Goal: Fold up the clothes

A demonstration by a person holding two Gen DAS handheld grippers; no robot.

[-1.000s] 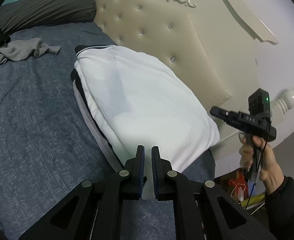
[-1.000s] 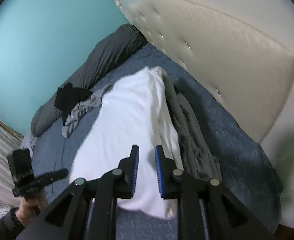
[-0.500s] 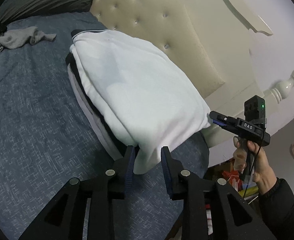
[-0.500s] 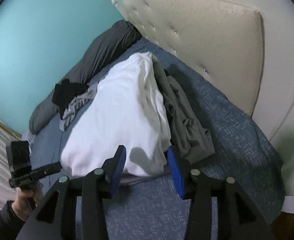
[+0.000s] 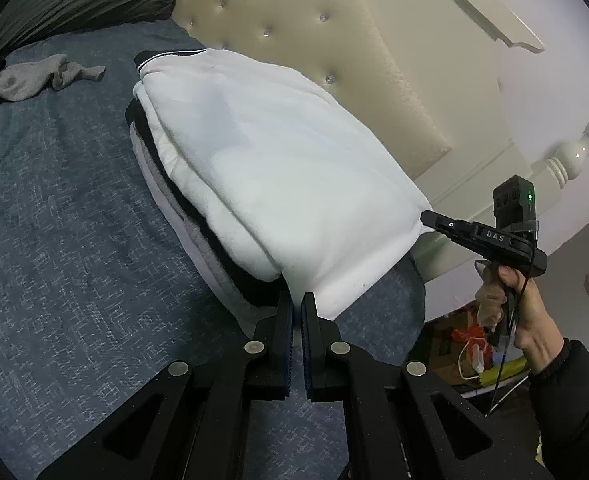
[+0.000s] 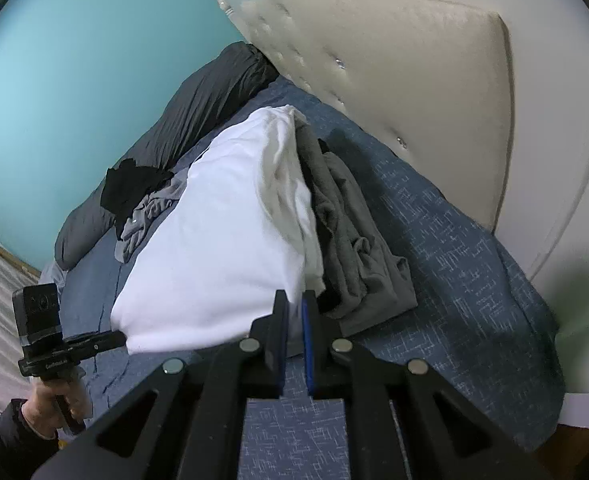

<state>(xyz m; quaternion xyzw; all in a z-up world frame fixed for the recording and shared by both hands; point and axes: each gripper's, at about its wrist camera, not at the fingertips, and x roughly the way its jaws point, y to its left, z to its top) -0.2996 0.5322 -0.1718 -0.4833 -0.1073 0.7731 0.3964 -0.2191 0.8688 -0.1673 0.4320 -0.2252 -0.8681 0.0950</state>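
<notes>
A blue-grey bed (image 5: 74,240) with a cream tufted headboard (image 5: 294,32) filled both views, with a teal wall (image 6: 74,60) beyond it in the right wrist view. The white garment (image 5: 278,168) lay on the bed near the headboard, on top of a pile of darker folded layers whose edges showed beneath it. Beside it, toward the headboard, sat a rumpled grey garment (image 6: 346,216); farther up the bed lay a loose heap of grey and black clothes (image 6: 142,200) against a dark pillow (image 6: 182,120).

Your left gripper (image 5: 297,304) had just closed its jaws on the near corner of the white garment, with cloth pinched between the blue pads. Your right gripper (image 6: 294,300) had done the same at the other near corner, its jaws pressed on the white hem. From the left wrist view, that right gripper's tip met the corner where the fabric puckered to a point.

This cloth looked thick and soft, probably a fleece or sweatshirt knit: light, limp, not slippery, and in no way fragile. It would likely sag between your two holds and drag the layers below if you pulled low. Corners along one edge, as you had them, seemed the right places to hold; a grip through all plies should keep the fold from sliding apart.
</notes>
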